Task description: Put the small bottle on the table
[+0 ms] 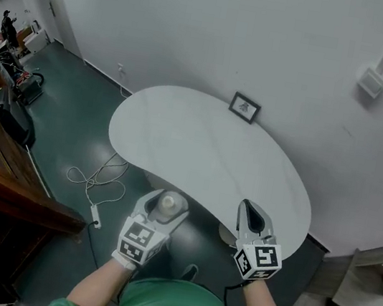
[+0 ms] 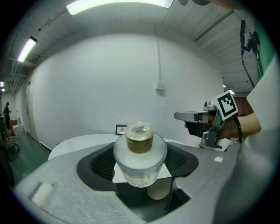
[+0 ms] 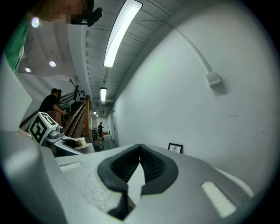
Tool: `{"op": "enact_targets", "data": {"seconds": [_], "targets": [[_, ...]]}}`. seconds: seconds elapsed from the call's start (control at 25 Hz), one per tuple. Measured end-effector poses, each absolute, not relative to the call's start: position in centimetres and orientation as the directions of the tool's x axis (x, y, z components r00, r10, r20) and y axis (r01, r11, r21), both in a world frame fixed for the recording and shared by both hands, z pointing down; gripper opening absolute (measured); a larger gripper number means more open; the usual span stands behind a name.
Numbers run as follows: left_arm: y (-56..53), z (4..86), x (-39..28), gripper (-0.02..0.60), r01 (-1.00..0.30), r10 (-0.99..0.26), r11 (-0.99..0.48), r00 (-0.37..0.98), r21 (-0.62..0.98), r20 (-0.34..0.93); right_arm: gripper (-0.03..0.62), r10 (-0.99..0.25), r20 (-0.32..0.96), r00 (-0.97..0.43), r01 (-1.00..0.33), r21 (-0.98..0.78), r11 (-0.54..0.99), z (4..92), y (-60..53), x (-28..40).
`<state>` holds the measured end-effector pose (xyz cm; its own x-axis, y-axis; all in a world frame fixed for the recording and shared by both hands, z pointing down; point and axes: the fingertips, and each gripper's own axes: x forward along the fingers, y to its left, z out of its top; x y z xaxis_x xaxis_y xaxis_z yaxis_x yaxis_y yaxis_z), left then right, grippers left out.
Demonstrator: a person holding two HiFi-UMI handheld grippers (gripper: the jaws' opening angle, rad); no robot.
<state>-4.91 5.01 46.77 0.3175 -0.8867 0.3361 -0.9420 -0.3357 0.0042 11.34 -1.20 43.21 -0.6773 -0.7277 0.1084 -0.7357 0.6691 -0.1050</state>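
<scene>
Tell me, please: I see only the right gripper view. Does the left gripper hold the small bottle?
Observer: Yes. The left gripper view shows the left gripper closed on the small bottle, its jaws pressing on both sides of it.
Operator: Does the bottle stand upright?
Observer: Yes, it is upright, with its brownish cap on top.
Operator: Is it on the table?
Observer: Not yet. In the head view it hangs in the gripper near the front edge of the table and seems just short of it.
</scene>
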Motion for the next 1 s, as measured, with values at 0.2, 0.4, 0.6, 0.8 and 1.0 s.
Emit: {"op": "enact_targets", "data": {"seconds": [0.2,0.4,0.6,0.8,1.0], "targets": [[1.8,47.4,-5.8,0.344,-0.93,-0.875,-0.367,0.348,0.007,0.336,0.003,-0.753,0.115,-0.647,-0.762,-0.094,0.641,43.4,-3.6,10.9],[-2.8,47.6,-6.8,0.344,-0.907,-0.855,-0.42,0.4,0.011,0.33,0.003,-0.791,0.129,-0.598,-0.802,-0.086,0.592,43.6,-6.8,10.5],[-7.9,47.6,-8.4,0.344,-0.88,-0.831,-0.474,0.452,0.011,0.325,0.003,-0.822,0.14,-0.552,-0.834,-0.078,0.546,43.6,-10.9,8.9],[-12.4,47.8,-10.3,0.344,-0.856,-0.809,-0.517,0.492,0.008,0.321,0.003,-0.844,0.151,-0.515,-0.857,-0.064,0.512,43.6,-14.3,6.9],[-15.9,48.6,-11.3,0.344,-0.822,-0.776,-0.569,0.541,0.011,0.325,0.003,-0.871,0.172,-0.46,-0.887,-0.05,0.459,43.9,-16.8,6.0]]}}
